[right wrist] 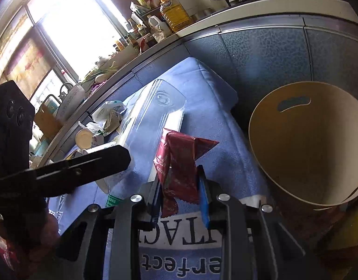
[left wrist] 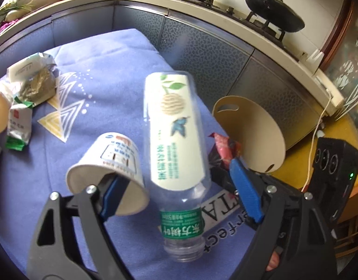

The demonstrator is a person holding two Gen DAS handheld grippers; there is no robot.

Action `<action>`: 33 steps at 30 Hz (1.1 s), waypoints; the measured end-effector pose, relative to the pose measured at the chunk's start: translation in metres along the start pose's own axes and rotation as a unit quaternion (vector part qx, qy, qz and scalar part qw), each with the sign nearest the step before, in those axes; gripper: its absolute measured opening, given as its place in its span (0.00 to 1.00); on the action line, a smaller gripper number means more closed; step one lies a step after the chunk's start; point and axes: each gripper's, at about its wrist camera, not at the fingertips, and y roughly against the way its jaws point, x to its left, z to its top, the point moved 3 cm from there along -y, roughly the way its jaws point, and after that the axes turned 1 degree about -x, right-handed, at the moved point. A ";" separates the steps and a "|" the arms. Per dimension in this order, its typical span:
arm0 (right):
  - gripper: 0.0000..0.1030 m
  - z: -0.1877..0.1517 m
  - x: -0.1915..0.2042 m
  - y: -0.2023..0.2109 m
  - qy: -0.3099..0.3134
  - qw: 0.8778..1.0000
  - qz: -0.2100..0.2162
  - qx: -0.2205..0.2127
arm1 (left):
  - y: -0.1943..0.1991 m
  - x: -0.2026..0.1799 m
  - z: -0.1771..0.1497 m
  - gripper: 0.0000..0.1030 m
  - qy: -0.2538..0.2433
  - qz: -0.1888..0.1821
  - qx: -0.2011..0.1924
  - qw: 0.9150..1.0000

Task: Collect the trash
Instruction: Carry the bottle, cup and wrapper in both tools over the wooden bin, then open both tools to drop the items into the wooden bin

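Note:
A clear plastic bottle (left wrist: pixel 176 137) with a white and green label lies on the blue cloth (left wrist: pixel 104 74), between the wide-open fingers of my left gripper (left wrist: pixel 179 186). A white paper cup (left wrist: pixel 109 170) lies on its side against the left finger. My right gripper (right wrist: pixel 181 198) is shut on a red snack wrapper (right wrist: pixel 179 163), held above the cloth; it also shows in the left wrist view (left wrist: pixel 223 149). The beige trash bin (right wrist: pixel 307 144) stands open to the right of the table; it shows in the left wrist view too (left wrist: pixel 255 135).
Crumpled wrappers and packets (left wrist: pixel 32 81) and a small green-white sachet (left wrist: pixel 18 126) lie at the cloth's far left. Blue cabinet fronts (left wrist: pixel 202 53) run behind the table. A white cable (left wrist: pixel 314 137) hangs by the bin.

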 end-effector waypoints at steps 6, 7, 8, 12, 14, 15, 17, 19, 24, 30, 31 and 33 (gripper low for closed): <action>0.26 0.011 -0.040 0.033 -0.059 0.997 -0.027 -0.051 | -0.009 -0.011 0.001 0.55 -0.042 0.013 -0.011 0.999; 0.26 0.014 -0.050 0.039 -0.071 0.995 -0.034 -0.057 | -0.007 -0.016 0.004 0.53 -0.054 0.016 -0.017 0.998; 0.26 0.017 -0.060 0.044 -0.080 0.994 -0.043 -0.064 | -0.004 -0.022 0.007 0.39 -0.061 0.006 -0.020 0.998; 0.26 0.022 -0.099 0.052 -0.103 0.987 -0.094 -0.074 | -0.003 -0.048 0.026 0.04 -0.102 -0.020 -0.029 0.994; 0.26 0.021 -0.112 0.049 -0.119 0.986 -0.099 -0.065 | -0.021 -0.056 0.026 0.04 -0.121 -0.021 -0.001 0.992; 0.26 0.021 -0.116 0.049 -0.122 0.986 -0.097 -0.063 | -0.033 -0.059 0.024 0.04 -0.131 -0.014 0.014 0.991; 0.26 0.019 -0.116 0.048 -0.117 0.986 -0.098 -0.062 | -0.050 -0.063 0.017 0.04 -0.145 -0.001 0.034 0.989; 0.26 0.017 -0.115 0.048 -0.116 0.986 -0.096 -0.064 | -0.063 -0.070 0.011 0.04 -0.156 0.008 0.041 0.987; 0.26 0.015 -0.119 0.045 -0.164 0.978 -0.099 -0.087 | -0.084 -0.089 0.014 0.06 -0.164 0.036 0.038 0.985; 0.26 0.015 -0.123 0.051 -0.168 0.974 -0.121 -0.096 | -0.106 -0.120 0.041 0.10 -0.200 0.033 0.043 0.978; 0.26 0.017 -0.122 0.050 -0.162 0.974 -0.126 -0.093 | -0.110 -0.128 0.044 0.10 -0.209 0.039 0.041 0.976; 0.28 0.021 -0.124 0.049 -0.158 0.975 -0.130 -0.086 | -0.116 -0.136 0.051 0.10 -0.220 0.050 0.036 0.973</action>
